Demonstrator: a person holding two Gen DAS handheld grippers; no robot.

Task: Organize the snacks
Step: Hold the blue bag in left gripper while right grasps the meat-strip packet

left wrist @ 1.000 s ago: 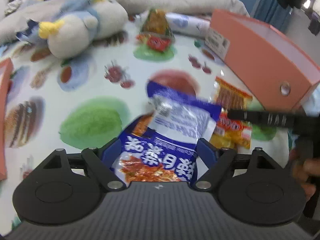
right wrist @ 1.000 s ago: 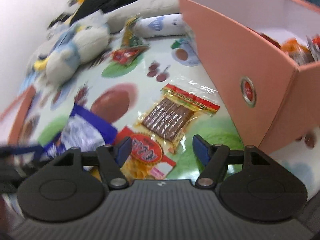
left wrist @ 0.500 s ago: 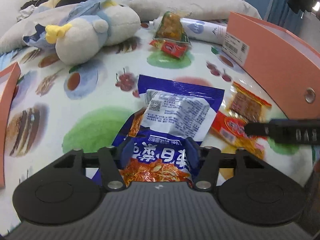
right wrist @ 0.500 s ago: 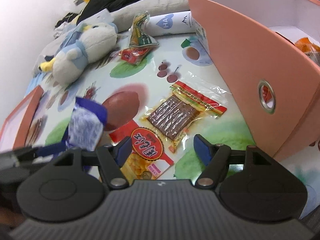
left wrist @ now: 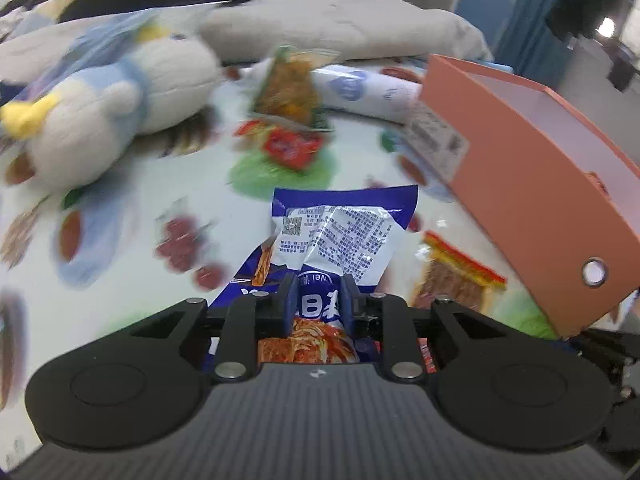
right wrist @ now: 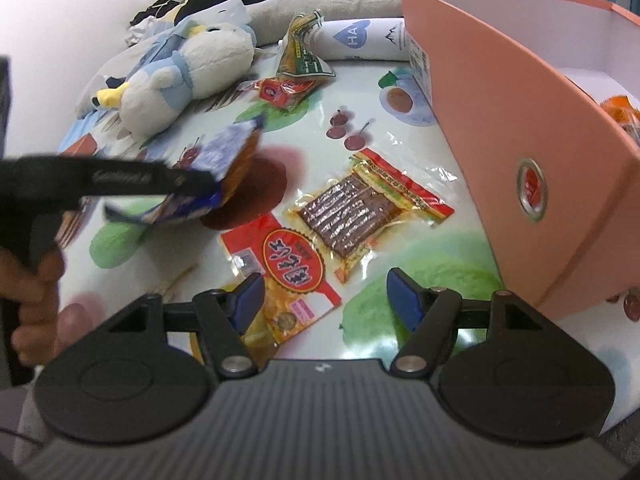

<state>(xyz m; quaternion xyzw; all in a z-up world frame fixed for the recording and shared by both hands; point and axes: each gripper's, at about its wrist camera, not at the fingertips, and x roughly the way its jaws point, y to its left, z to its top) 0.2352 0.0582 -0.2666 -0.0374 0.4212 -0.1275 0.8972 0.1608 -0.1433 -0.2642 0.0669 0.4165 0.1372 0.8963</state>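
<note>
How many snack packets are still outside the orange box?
5: blue packet in the left hand-held gripper, two near the right, two by the plush; others may hide.

The blue packet [left wrist: 336, 240], crumpled with its white printed back showing, is pinched at its near end and lifted off the surface. A red-and-yellow packet [right wrist: 292, 272] lies flat beside a clear packet of brown strips [right wrist: 360, 216]; their edges overlap. Farther back, a green-and-orange pouch [right wrist: 304, 52] leans over a small red packet [right wrist: 280, 90]. The orange box [right wrist: 500, 120] stands to the right, with orange snacks [right wrist: 620, 110] inside.
</note>
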